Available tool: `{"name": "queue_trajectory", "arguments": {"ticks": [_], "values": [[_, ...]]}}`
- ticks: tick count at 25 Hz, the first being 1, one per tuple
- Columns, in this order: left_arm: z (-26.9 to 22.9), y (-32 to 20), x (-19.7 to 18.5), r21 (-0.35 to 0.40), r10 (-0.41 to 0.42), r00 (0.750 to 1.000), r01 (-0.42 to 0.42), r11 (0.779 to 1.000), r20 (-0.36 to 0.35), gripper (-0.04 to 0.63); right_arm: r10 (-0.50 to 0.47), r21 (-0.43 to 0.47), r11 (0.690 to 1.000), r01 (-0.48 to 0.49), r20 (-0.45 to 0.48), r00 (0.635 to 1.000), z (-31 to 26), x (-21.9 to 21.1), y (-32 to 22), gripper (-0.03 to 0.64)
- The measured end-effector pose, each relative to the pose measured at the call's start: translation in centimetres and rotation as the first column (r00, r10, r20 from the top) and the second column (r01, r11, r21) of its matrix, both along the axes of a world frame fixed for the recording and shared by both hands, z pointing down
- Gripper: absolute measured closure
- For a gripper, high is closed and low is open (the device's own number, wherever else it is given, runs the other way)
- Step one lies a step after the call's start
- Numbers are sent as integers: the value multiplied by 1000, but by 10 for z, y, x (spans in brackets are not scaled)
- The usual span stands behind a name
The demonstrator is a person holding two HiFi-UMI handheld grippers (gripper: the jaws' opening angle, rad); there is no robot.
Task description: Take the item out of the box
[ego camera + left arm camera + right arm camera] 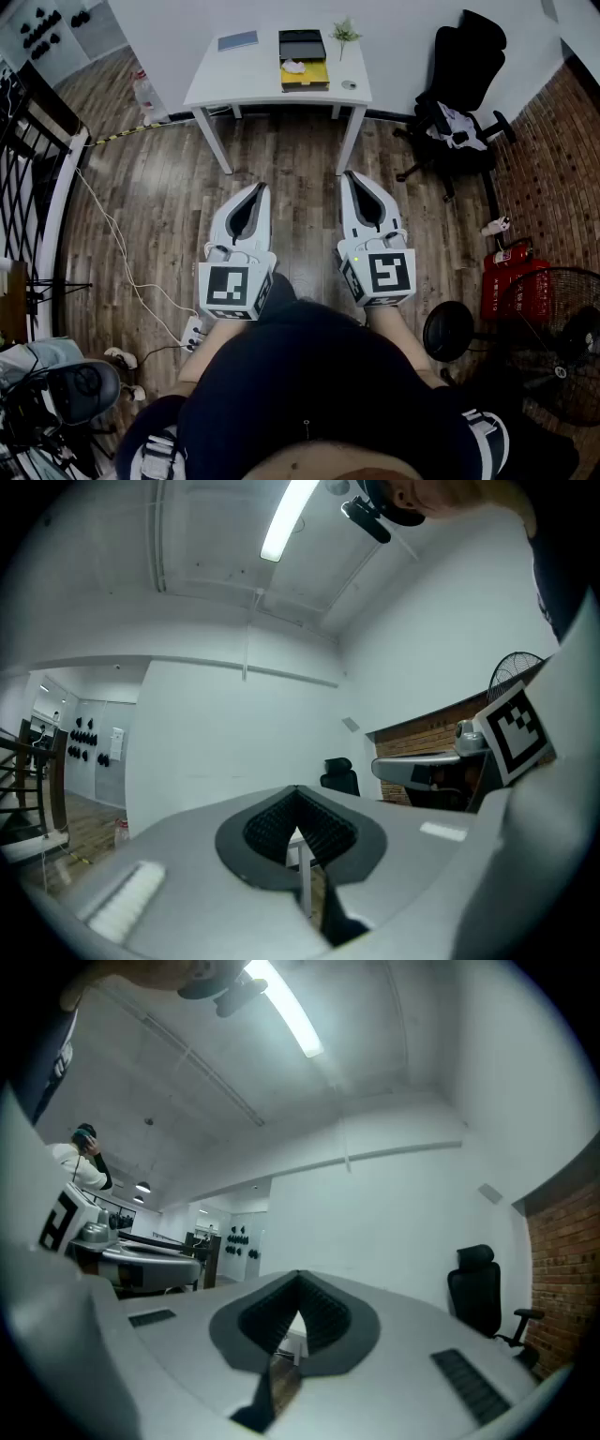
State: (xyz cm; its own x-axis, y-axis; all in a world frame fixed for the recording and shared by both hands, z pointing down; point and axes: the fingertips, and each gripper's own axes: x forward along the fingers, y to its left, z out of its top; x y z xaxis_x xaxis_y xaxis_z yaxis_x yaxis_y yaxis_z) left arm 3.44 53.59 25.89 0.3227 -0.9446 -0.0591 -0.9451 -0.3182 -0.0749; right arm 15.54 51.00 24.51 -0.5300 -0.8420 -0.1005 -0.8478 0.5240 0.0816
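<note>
An open box (pixel 304 62) with a black lid and yellow inside stands on the white table (pixel 262 84) at the far end of the head view. A white item (pixel 293 67) lies in it. My left gripper (pixel 260 188) and right gripper (pixel 350 176) are held side by side close to my body, over the wooden floor and well short of the table. Both point toward the table. In the left gripper view (pixel 298 791) and the right gripper view (pixel 300 1276) the jaws meet at the tip with nothing between them.
On the table also lie a blue notebook (pixel 237 40), a small plant (pixel 345 32) and a small round object (pixel 349 84). A black office chair (pixel 459 103) stands at right, a red fire extinguisher (pixel 511 281) and a fan (pixel 562 337) nearer. A cable (pixel 117 244) runs along the floor at left.
</note>
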Motion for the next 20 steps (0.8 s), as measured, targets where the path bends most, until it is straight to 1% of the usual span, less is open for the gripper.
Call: {"name": "queue_trajectory", "arguments": {"ticks": [3, 5, 9, 11, 17, 20], "values": [[3, -11, -3, 3, 8, 1000, -8, 1000, -3, 586, -6, -9, 1000, 6, 4, 1000, 3, -5, -13, 604], [6, -21, -8, -2, 12, 1000, -12, 1000, -12, 586, -13, -19, 1000, 13, -8, 1000, 8, -10, -24, 604], [9, -54, -20, -7, 24, 999, -24, 1000, -32, 586, -12, -40, 999, 11, -26, 1000, 16, -25, -55, 597], [11, -76, -28, -9, 32, 999, -33, 999, -35, 586, -2, -51, 999, 1, -33, 999, 20, -32, -76, 511], [11, -162, -59, -5, 47, 999, -47, 999, -23, 586, 13, -56, 998, -15, -40, 999, 26, -64, -156, 508], [14, -207, -74, -28, 50, 999, -50, 998, -4, 586, 22, -59, 998, -25, -49, 999, 25, -82, -200, 508]]}}
